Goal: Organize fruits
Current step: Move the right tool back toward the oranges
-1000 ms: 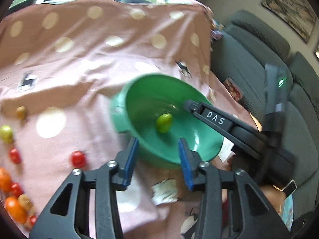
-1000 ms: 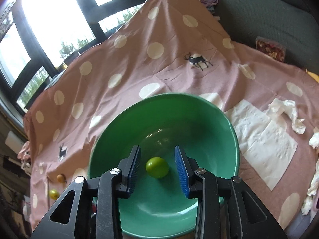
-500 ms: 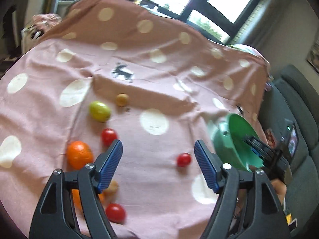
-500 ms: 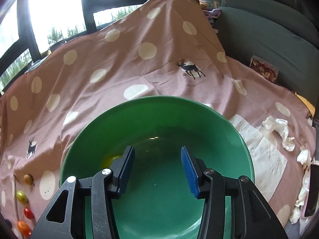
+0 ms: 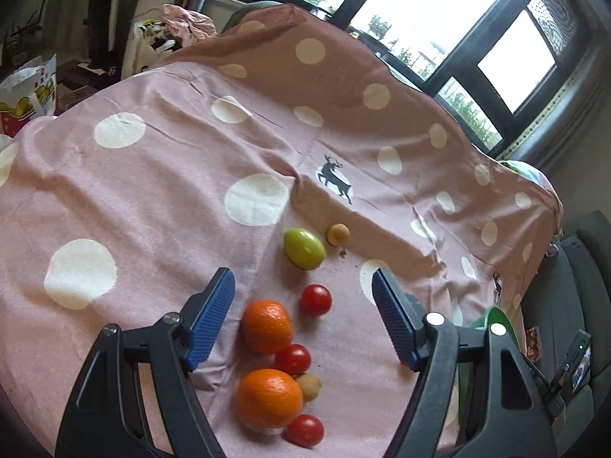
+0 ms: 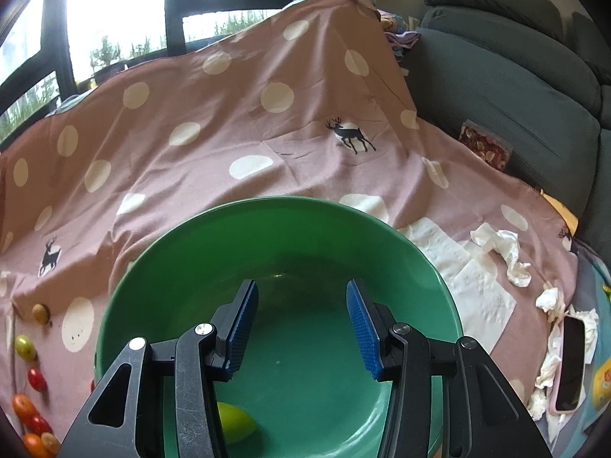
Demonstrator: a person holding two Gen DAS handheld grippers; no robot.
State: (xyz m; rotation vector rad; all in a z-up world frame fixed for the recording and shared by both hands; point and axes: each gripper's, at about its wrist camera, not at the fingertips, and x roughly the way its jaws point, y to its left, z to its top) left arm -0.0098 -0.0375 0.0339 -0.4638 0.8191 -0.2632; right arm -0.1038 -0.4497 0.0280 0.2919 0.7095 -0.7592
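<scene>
Left tongs (image 5: 301, 316) back over the fruit pile, right tongs (image 6: 301, 330) parked above the bowl (image 6: 183, 252) — one lime delivered.

A second ago both tongs framed the bowl with the lime (image 6: 235, 423) in it; the left view has since swung from there to the loose fruit on the cloth-covered desk (image 5: 152, 198), and both pairs of jaws have just been opening. Left tongs now stand wide apart and empty, bracketing an orange (image 5: 266, 326) and a tomato (image 5: 316, 299), with a second lime (image 5: 303, 248) just beyond. Right tongs are apart, gripping nothing; the delivered lime lies at the bowl's near left, partly behind a finger. Most likely the next pick is starting. No writing is legible now — the cloth shows only deer prints and dots.
</scene>
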